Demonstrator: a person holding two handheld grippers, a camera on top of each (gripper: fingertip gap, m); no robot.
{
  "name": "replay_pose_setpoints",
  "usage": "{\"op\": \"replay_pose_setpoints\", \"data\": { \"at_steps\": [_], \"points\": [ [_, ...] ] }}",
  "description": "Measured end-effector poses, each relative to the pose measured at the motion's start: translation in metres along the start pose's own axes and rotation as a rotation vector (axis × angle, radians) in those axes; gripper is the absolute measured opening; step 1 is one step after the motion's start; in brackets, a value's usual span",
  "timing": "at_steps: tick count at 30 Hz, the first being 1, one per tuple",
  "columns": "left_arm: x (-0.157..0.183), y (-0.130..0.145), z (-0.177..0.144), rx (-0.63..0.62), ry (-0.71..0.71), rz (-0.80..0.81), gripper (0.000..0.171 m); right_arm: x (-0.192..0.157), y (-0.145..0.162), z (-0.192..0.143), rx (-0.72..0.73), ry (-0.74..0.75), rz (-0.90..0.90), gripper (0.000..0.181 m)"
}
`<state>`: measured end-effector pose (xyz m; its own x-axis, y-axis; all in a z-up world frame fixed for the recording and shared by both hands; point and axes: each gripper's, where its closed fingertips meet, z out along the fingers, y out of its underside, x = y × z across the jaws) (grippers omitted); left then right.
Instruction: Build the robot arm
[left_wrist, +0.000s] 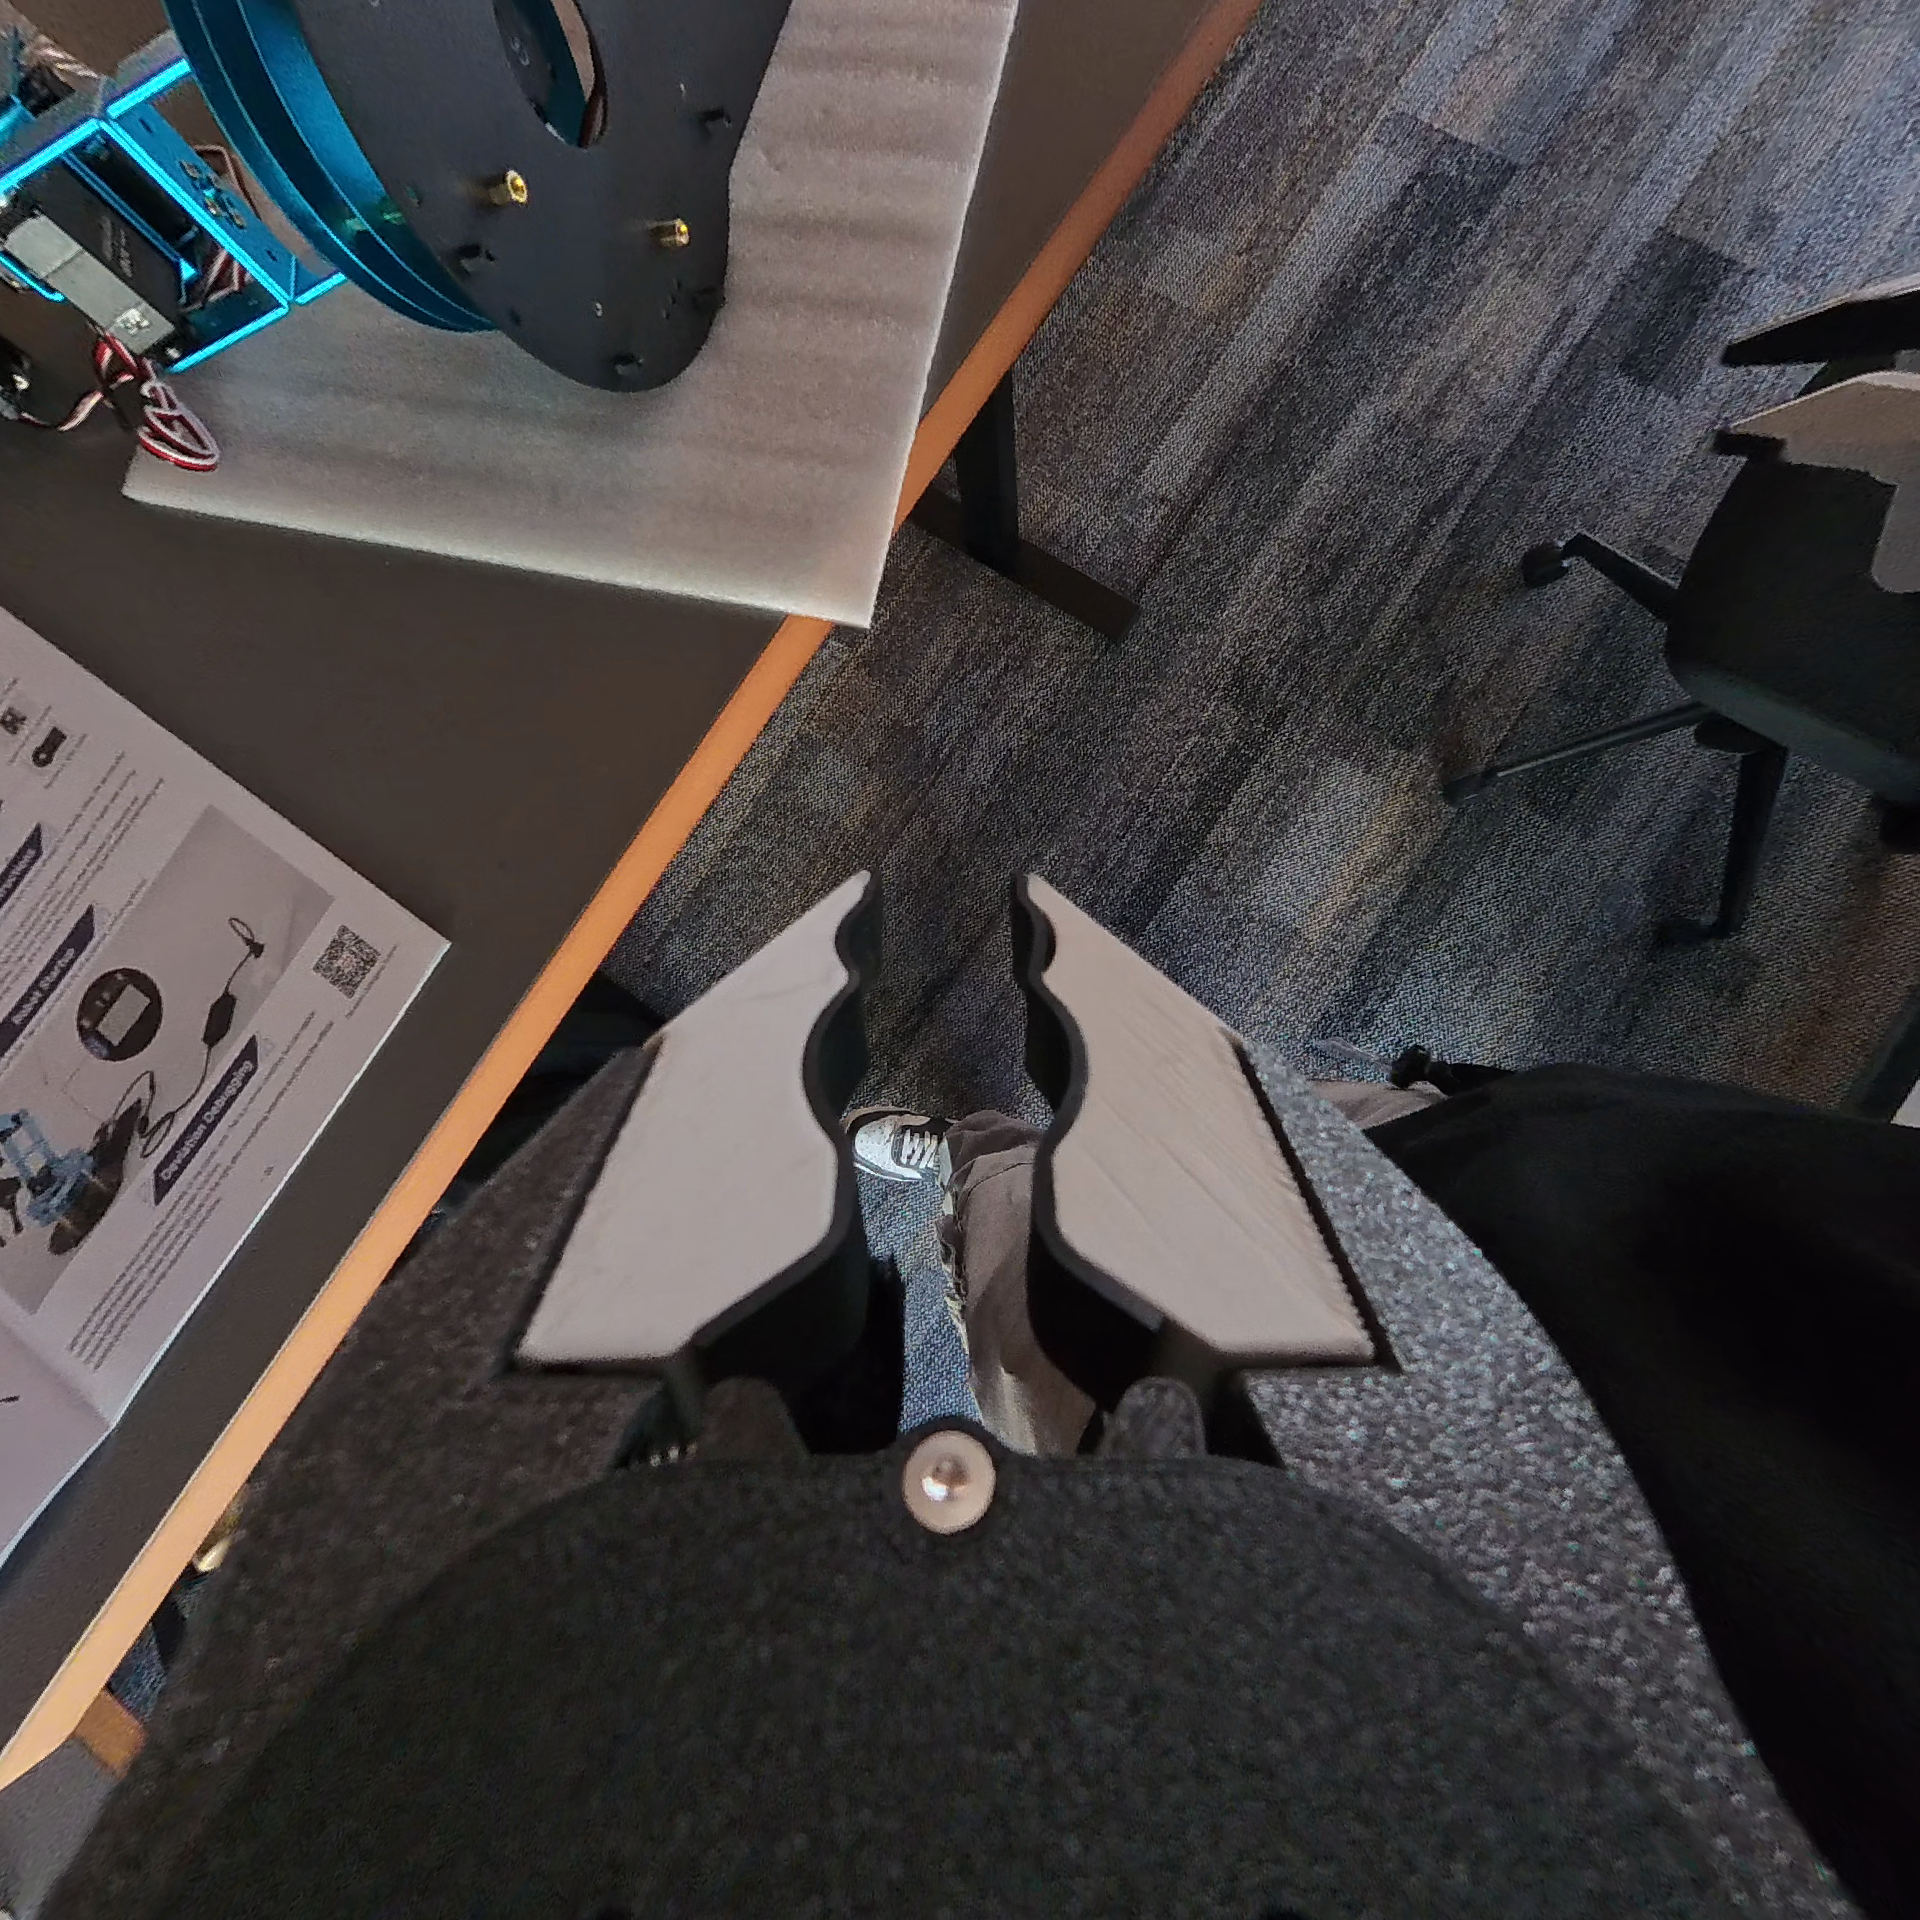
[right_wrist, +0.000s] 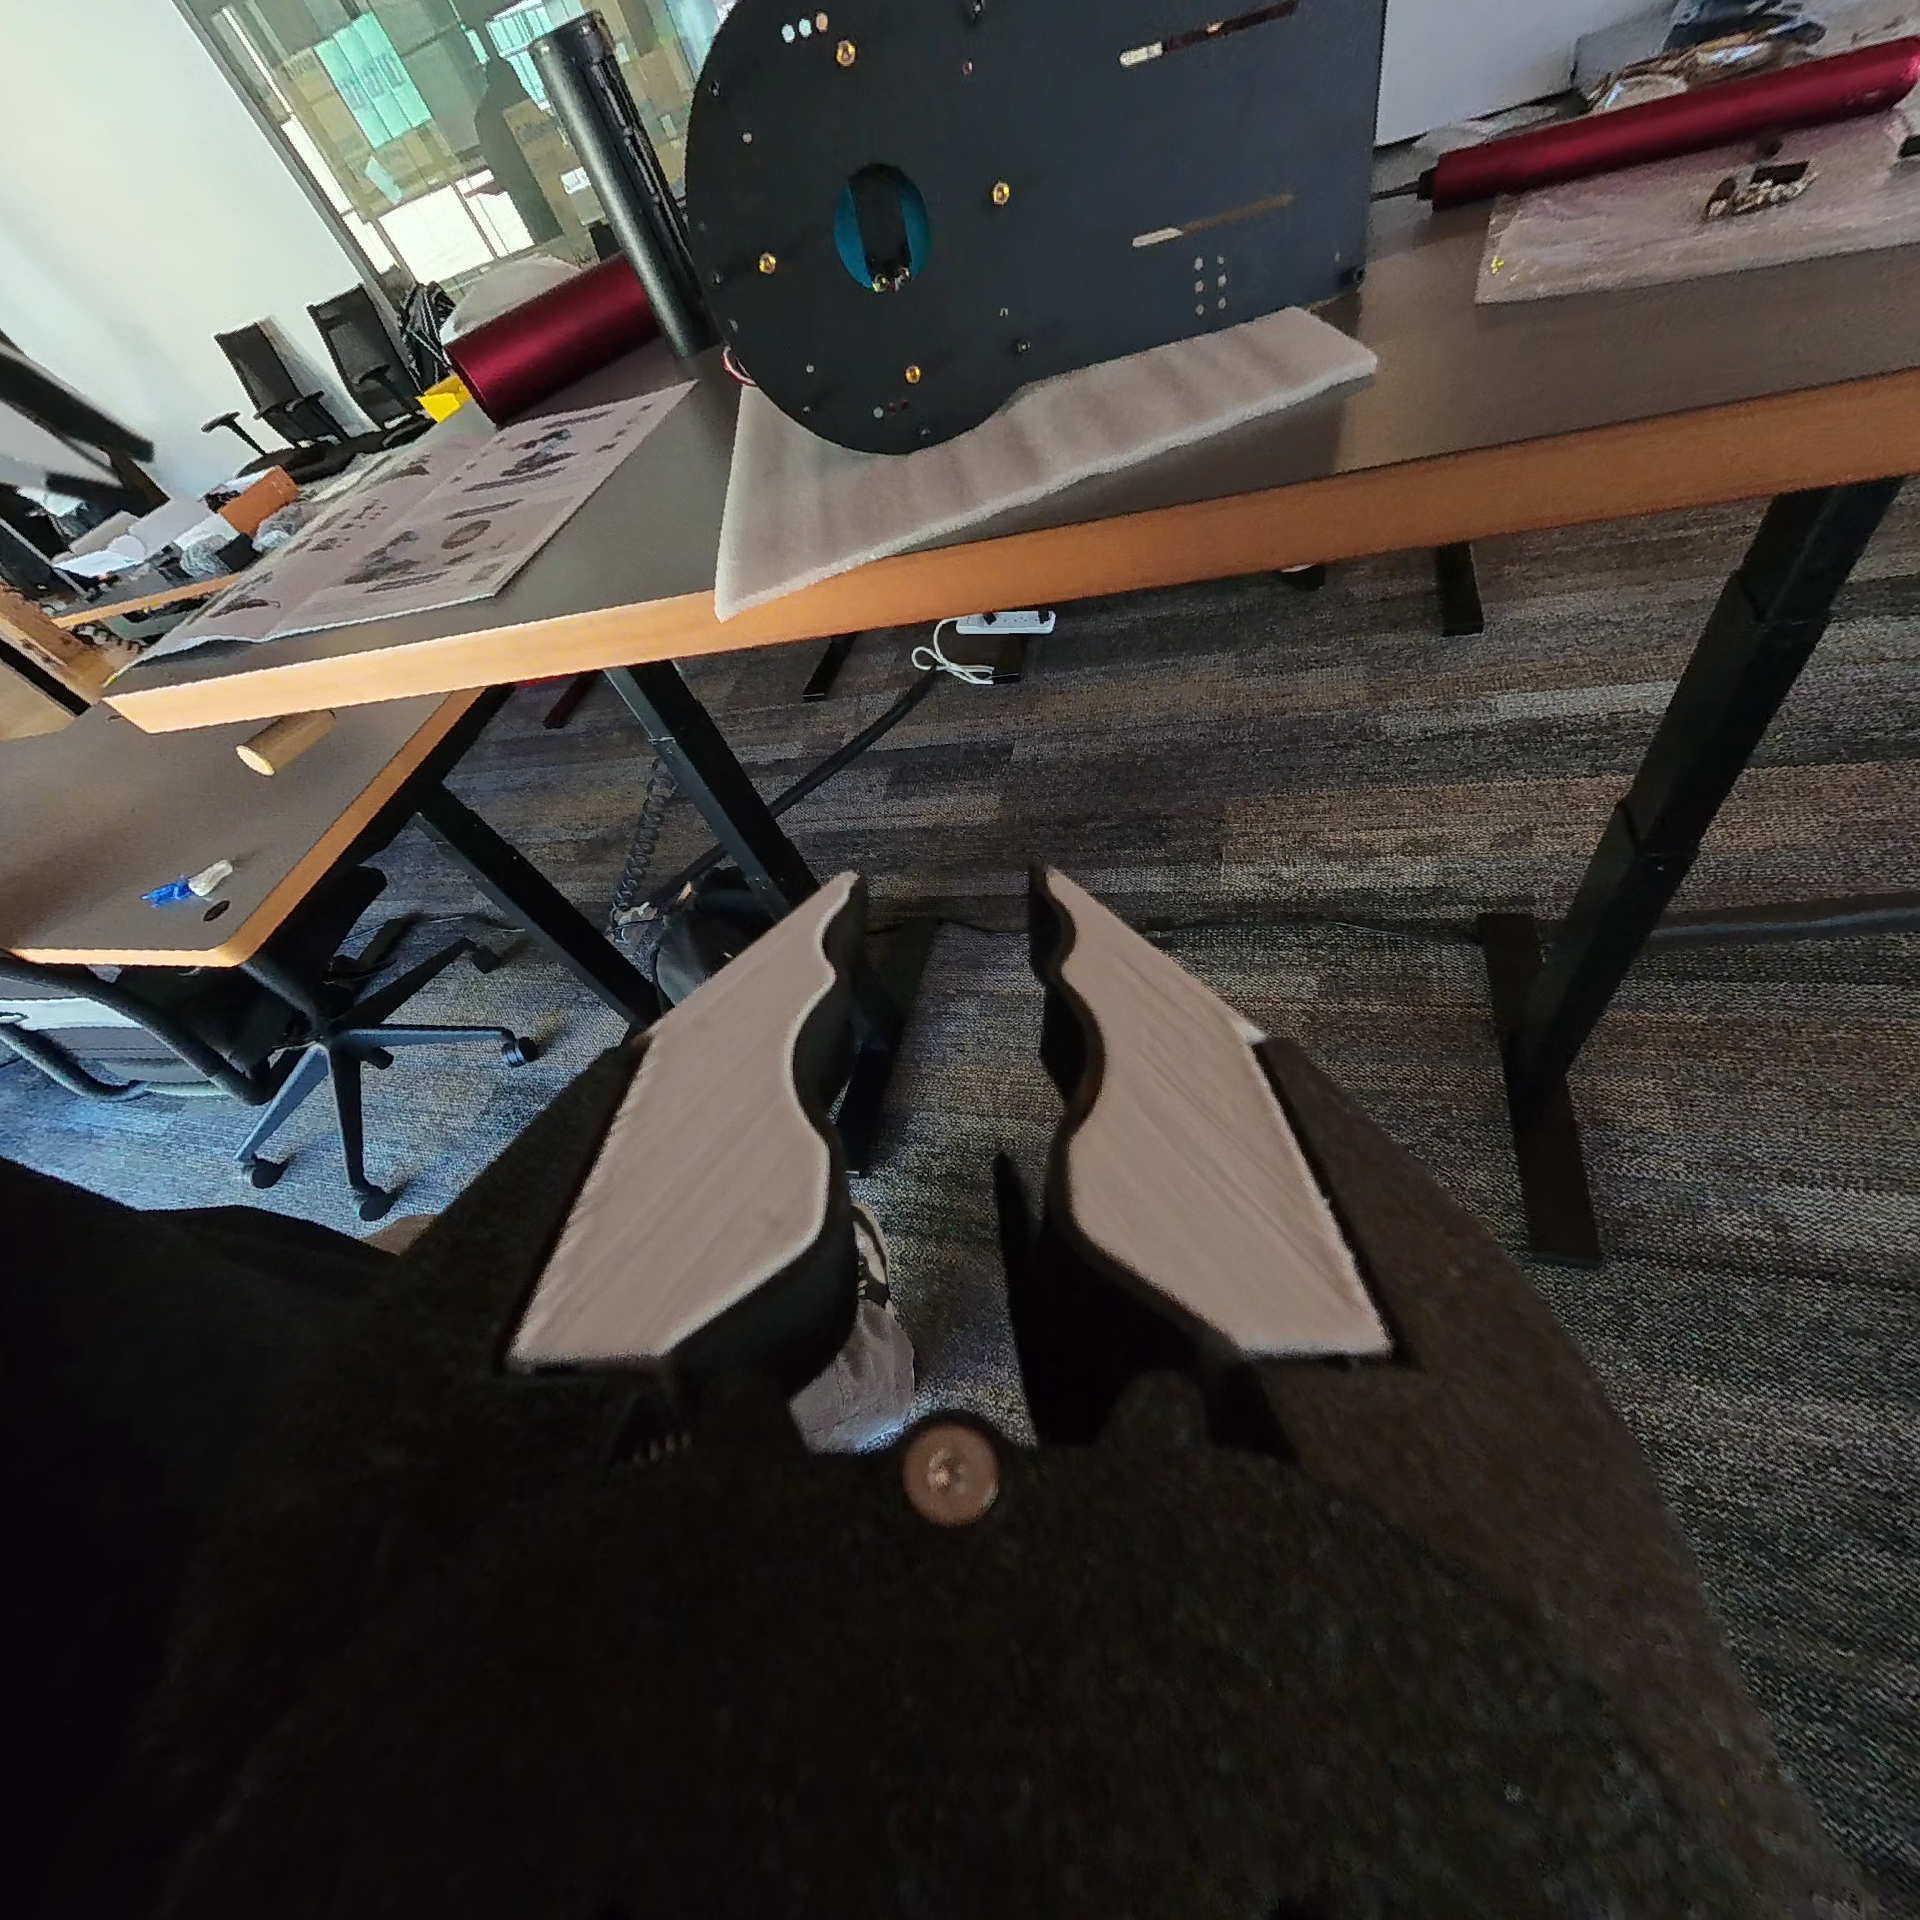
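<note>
A dark-topped table with a wood-coloured edge stands on black legs over mottled grey-blue carpet. Left of this table a lower desk of the same make sits beside a black office chair. Behind the table, at its far left, a white wall meets glass partitions letting in daylight; two more black chairs stand there

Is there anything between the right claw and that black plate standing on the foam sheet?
Nothing visible. The right claw is open, low over the carpet, below the table edge; only air separates it from the black plate on the foam sheet.
</note>
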<state>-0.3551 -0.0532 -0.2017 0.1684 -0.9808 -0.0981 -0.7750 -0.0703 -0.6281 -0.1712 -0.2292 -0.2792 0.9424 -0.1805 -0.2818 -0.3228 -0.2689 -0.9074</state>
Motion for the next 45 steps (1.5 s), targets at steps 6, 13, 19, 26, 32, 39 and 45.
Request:
{"op": "replay_pose_setpoints", "data": {
  "at_steps": [6,13,19,26,32,39,45],
  "points": [
    [-0.003,0.006,-0.003,-0.001,-0.006,-0.017,0.024,-0.001,0.002,0.0,-0.007,-0.007,0.007,0.03],
    [-0.004,0.011,-0.005,-0.002,-0.01,-0.023,0.024,-0.009,0.003,0.007,-0.022,-0.023,-0.007,0.03],
    [-0.007,0.015,-0.005,-0.004,-0.008,-0.035,0.024,-0.012,0.005,0.009,-0.03,-0.027,-0.008,0.03],
    [-0.008,0.018,-0.005,-0.006,-0.007,-0.04,0.024,-0.013,0.007,0.01,-0.035,-0.023,-0.004,0.03],
    [-0.011,0.02,-0.006,-0.007,-0.007,-0.042,0.024,-0.015,0.006,0.012,-0.037,-0.024,-0.007,0.03],
    [-0.016,0.021,-0.006,-0.005,-0.008,-0.043,0.024,-0.018,0.005,0.017,-0.038,-0.027,-0.01,0.03],
    [-0.022,0.024,-0.006,-0.007,-0.01,-0.053,0.024,-0.02,0.004,0.021,-0.041,-0.026,-0.009,0.03]
  ]
}}
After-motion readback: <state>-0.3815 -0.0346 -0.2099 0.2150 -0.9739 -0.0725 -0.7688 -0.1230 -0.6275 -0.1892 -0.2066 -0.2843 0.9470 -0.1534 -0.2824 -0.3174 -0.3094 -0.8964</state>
